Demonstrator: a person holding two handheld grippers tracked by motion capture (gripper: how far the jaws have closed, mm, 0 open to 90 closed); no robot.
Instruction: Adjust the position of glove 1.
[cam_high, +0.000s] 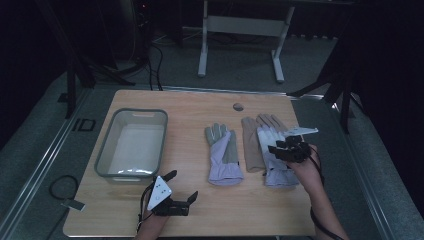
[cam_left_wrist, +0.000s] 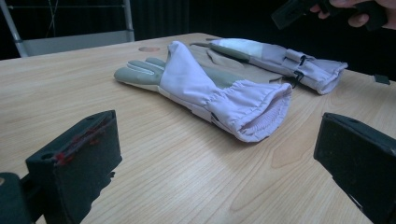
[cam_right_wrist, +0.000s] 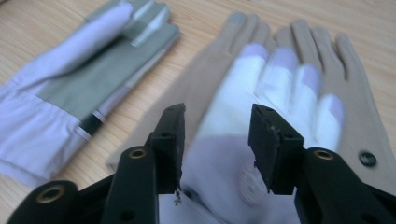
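A lavender and grey glove (cam_high: 223, 152) (cam_left_wrist: 219, 93) (cam_right_wrist: 93, 70) lies flat in the middle of the wooden table (cam_high: 200, 210), cuff towards me. To its right a white and lavender glove (cam_high: 272, 160) (cam_left_wrist: 280, 58) (cam_right_wrist: 280, 88) lies on top of tan gloves (cam_high: 251, 142) (cam_right_wrist: 201, 79). My right gripper (cam_high: 280, 147) (cam_right_wrist: 217, 116) hovers just above the white glove's palm, jaws open with a moderate gap and nothing between them. My left gripper (cam_high: 182, 185) (cam_left_wrist: 217, 140) is low near the table's front edge, jaws wide open and empty, pointing at the first glove's cuff.
A grey plastic bin (cam_high: 102, 160) stands empty on the table's left side, just beyond my left gripper. A small round cap (cam_high: 238, 106) sits in the tabletop near the far edge. Behind the table there is a white metal frame (cam_high: 240, 25) on the floor.
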